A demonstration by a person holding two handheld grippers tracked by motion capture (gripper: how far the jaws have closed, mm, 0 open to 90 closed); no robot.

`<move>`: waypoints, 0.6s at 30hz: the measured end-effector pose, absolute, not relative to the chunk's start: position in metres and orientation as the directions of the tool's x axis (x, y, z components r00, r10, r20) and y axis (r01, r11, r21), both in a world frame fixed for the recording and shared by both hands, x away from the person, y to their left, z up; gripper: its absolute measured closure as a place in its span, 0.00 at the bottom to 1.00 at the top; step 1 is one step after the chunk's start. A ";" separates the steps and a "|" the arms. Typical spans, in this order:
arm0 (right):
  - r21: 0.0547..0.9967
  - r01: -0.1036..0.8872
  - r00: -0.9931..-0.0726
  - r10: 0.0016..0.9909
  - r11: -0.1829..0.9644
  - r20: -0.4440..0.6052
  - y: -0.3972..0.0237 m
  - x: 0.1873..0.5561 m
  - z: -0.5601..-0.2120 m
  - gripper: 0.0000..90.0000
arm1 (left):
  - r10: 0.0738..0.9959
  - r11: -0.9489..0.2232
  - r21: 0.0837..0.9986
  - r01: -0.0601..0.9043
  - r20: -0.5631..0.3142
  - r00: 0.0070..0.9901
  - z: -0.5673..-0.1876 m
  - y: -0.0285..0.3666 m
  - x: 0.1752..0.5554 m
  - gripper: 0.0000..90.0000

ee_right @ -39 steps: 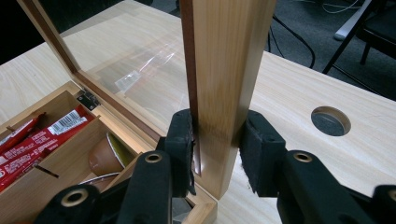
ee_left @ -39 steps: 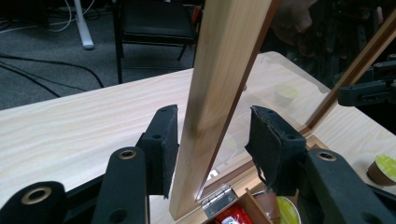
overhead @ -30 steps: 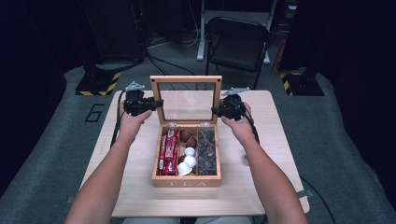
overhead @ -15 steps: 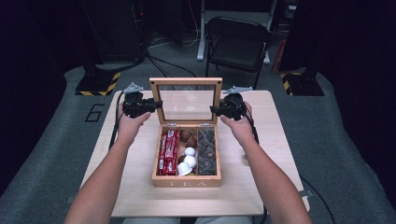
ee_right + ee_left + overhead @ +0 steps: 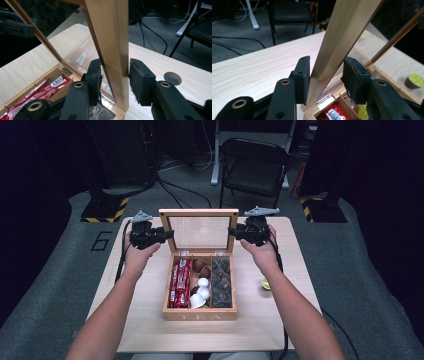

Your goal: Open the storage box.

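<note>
**A:** Starting with the high view: where is the lid?

**B:** The tea box [image 5: 200,316] sits mid-surface [image 5: 145,320], and its glass lid [image 5: 198,213] stands nearly upright on the back hinge. My left gripper [image 5: 167,234] is at the lid's left side rail and my right gripper [image 5: 232,232] is at the right one. They're level with each other, so neither hand is nearer.

**A:** And the left gripper view?

**B:** The lid [image 5: 342,32] passes straight up between the fingers [image 5: 302,75], with its long axis climbing away from the hinge. These fingers have just been opening. One pad touches the wood and the other shows a sliver of gap, so I'm loosely around the rail rather than clamped on it.

**A:** Right gripper view?

**B:** It's the same layout in mirror image. The lid [image 5: 110,30] runs upright through the gap, and the fingers [image 5: 141,80] have just been closing. Both pads sit against the wood, so I read it as a narrow grip that holds.

**A:** So what does the next move turn on?

**B:** I'd say on that hinge line. The lid can only swing about it, so both hands should travel together across the rails, and the left needs to bite first.
</note>
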State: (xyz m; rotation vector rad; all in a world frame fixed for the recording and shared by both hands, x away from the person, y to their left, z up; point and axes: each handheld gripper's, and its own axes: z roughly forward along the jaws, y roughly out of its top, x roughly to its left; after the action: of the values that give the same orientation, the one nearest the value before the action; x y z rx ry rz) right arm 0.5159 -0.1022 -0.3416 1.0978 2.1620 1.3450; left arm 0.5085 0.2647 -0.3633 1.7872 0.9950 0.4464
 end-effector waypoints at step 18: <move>0.873 0.404 -0.652 0.755 0.272 0.067 -0.104 0.498 -0.328 0.69 | 0.767 -0.144 0.920 0.365 -0.129 0.628 -0.326 0.272 0.478 0.65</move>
State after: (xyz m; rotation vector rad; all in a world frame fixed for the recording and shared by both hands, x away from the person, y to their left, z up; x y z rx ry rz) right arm 0.4980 -0.1039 -0.3276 1.0530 2.1855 1.3347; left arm 0.4776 0.2719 -0.3258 1.7491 0.9241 0.4553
